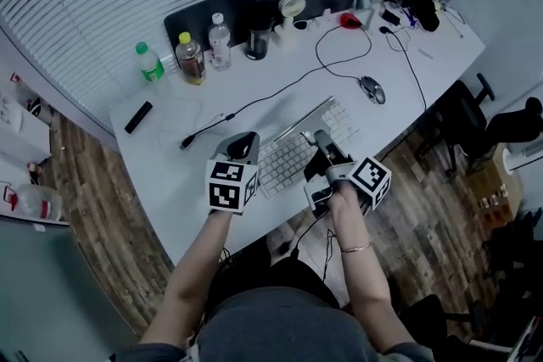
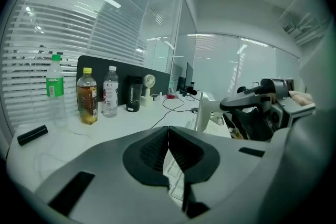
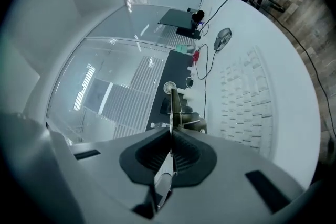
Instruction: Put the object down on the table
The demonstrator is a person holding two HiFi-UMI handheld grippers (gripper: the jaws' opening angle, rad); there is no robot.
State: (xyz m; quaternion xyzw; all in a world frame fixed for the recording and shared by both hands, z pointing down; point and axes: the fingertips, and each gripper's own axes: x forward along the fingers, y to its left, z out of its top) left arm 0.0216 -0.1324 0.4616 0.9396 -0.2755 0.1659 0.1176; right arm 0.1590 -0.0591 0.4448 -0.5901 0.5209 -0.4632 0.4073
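Metallic thin object (image 3: 174,106) clamped edge-on between right gripper (image 3: 171,136) fingers, left gripper (image 2: 168,131) fingers together, nothing held.

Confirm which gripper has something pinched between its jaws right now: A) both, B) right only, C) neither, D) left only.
B: the right gripper is closed on a thin metallic object that sticks out past its jaws, while the left gripper has its jaws together on nothing.
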